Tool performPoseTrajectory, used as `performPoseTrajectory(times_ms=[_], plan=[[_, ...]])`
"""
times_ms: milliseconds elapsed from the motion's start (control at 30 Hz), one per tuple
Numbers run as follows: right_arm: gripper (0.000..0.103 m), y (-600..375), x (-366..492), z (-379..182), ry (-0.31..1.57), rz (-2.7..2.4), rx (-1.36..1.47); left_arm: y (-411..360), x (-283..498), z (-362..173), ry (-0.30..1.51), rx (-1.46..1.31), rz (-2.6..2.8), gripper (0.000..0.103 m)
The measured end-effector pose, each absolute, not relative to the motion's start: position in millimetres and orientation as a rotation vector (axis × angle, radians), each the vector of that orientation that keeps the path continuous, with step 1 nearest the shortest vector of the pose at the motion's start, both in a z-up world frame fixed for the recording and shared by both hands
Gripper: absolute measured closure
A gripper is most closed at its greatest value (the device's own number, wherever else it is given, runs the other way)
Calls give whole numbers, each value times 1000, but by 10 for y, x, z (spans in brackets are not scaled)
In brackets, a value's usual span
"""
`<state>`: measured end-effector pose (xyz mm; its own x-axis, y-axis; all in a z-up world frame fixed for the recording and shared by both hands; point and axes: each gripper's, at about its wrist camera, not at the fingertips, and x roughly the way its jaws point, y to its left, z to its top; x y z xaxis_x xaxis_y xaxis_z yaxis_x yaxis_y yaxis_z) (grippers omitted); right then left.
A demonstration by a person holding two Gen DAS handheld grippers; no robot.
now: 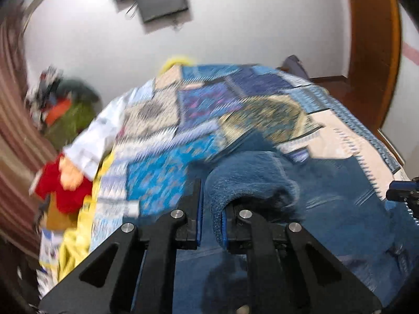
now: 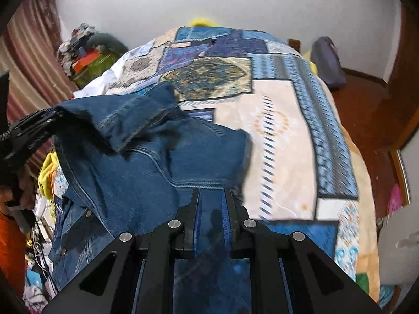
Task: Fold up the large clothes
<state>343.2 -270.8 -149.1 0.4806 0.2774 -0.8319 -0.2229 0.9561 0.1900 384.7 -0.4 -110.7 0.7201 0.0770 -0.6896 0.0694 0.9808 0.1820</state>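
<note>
Denim jacket (image 2: 146,157) is lying on the bed, spread over the patchwork bedspread (image 2: 288,136), and we are holding it at two places. In the left wrist view, the left gripper (image 1: 211,204) is pinching a rolled fold of the jacket's blue fabric (image 1: 251,178); the fold is bulging up just beyond the fingertips and the cloth is running down between the two fingers (image 1: 195,204), which are drawn in close against it. That view is blurred, so finer detail of the fold is not readable. The right gripper's tip (image 1: 403,191) is showing at the far right edge of the same view, beside the denim.

In the right wrist view, the right gripper (image 2: 211,196) is pressing together on a seamed hem of the jacket, with the stitched edge sitting right at the fingertips and denim filling the narrow gap between the fingers (image 2: 195,209). Left of these fingers, the left gripper (image 2: 39,125) is lifting a corner of the jacket so that the cloth is hanging in a raised fold. A hand (image 2: 18,191) is gripping that tool's handle at the left edge.

Beyond both sets of fingers, the bedspread is running away toward a white wall (image 2: 262,5). To the far left, a pile of clothes (image 2: 86,55) is sitting against a striped curtain (image 2: 31,60).
</note>
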Motion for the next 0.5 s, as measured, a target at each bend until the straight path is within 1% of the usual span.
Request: performPoseTrajectory(times_ms=[67,133,233,300,367,433,500], plan=[[92,-2623,3467,-1621,1052,279,24,263,3780,-1298,824,174,31,91],[92,-2555,3506,-1825,1102,259,-10,485,3701,-1583,907,142,36,86],[92,-2567,3464,-1940,1085,266,11,653,3560,-1957,999,100,46,67],[92,-2584,3449,-1945,1089,259,12,766,3436,-2179,1041,70,72,44],[92,-2587,3430,-1951,1105,254,6,861,3318,-2371,1086,31,82,37],[92,-2586,3407,-1949,1112,248,-6,897,3230,-2473,1113,6,76,35],[92,-2579,3358,-1952,1119,244,-29,944,3170,-2510,1125,-11,80,31]])
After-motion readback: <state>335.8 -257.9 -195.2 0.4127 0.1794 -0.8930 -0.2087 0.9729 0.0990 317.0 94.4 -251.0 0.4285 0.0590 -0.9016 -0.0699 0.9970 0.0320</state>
